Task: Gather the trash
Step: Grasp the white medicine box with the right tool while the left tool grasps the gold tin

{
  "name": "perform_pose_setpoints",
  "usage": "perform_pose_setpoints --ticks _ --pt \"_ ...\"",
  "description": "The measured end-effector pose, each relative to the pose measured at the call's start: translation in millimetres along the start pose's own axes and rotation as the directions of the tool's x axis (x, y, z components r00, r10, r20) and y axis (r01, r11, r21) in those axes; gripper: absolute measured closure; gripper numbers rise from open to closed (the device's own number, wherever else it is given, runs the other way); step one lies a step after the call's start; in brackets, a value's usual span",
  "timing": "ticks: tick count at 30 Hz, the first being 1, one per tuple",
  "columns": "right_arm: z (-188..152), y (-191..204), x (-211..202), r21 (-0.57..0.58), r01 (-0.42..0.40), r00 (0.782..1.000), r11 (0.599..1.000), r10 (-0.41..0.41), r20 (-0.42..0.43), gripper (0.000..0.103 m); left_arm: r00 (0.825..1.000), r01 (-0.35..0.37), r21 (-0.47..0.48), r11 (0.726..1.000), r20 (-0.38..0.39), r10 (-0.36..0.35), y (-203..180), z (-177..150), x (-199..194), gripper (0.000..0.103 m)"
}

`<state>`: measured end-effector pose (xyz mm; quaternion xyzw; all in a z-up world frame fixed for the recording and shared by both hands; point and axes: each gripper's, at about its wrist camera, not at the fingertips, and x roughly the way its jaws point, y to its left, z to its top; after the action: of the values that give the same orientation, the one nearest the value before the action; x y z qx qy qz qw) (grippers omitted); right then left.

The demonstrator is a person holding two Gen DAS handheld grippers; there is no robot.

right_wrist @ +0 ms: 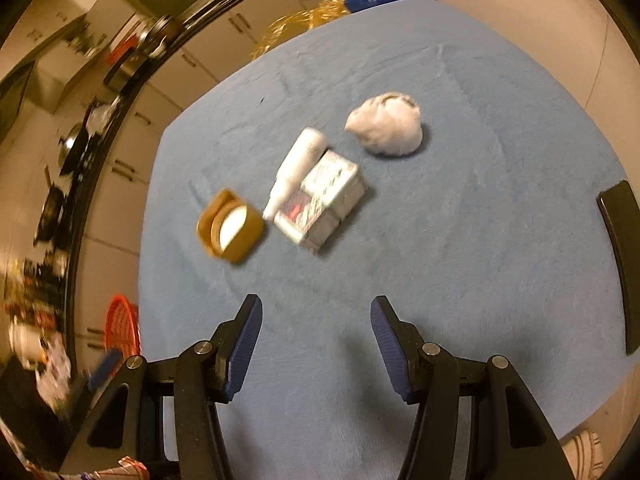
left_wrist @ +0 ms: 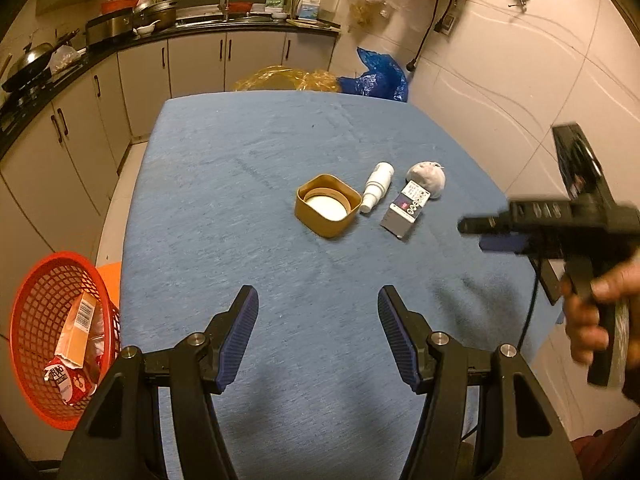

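On the blue table cloth (left_wrist: 240,200) lie a tan square lid (left_wrist: 328,205), a white bottle (left_wrist: 376,192) on its side, a small printed carton (left_wrist: 406,210) and a crumpled white wad (left_wrist: 427,179). The right wrist view, which is blurred, shows the same lid (right_wrist: 231,226), bottle (right_wrist: 294,170), carton (right_wrist: 322,204) and wad (right_wrist: 386,124). My left gripper (left_wrist: 318,300) is open over the near cloth, nothing between its fingers. My right gripper (right_wrist: 316,312) is open and empty too, short of the carton; the left view shows it in a hand (left_wrist: 592,308) at the right.
An orange basket (left_wrist: 32,340) holding a torn carton and wrappers stands on the floor left of the table. A kitchen counter (left_wrist: 120,44) with pots runs behind. Yellow and blue bags (left_wrist: 380,78) lie past the far edge. A dark chair back (right_wrist: 622,248) stands at the right.
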<state>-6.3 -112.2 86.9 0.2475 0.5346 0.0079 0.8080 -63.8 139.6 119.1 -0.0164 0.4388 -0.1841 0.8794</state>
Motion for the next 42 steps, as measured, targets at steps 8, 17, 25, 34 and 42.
perform_pose_setpoints --ticks 8,17,25,34,42 --pt "53 5 46 0.146 0.018 0.999 0.989 -0.013 -0.042 0.042 0.998 -0.064 -0.016 0.998 0.002 0.064 16 -7 -10 0.042" --pt "67 16 86 0.117 0.163 0.982 0.980 -0.149 -0.120 0.043 0.996 -0.091 -0.049 0.995 0.002 0.091 28 0 -11 0.042" --pt "48 -2 58 0.027 0.113 0.986 0.993 -0.109 -0.124 0.059 0.998 -0.048 -0.035 0.998 -0.049 0.046 10 35 36 0.041" --pt "1 -33 0 -0.070 0.023 0.998 0.997 -0.027 -0.063 0.059 0.986 -0.074 -0.139 0.987 -0.157 0.052 8 76 115 0.057" --pt "-6 -38 -34 -0.173 0.027 0.999 0.984 -0.030 -0.012 0.059 0.962 -0.138 -0.140 0.980 -0.256 0.099 6 83 169 0.089"
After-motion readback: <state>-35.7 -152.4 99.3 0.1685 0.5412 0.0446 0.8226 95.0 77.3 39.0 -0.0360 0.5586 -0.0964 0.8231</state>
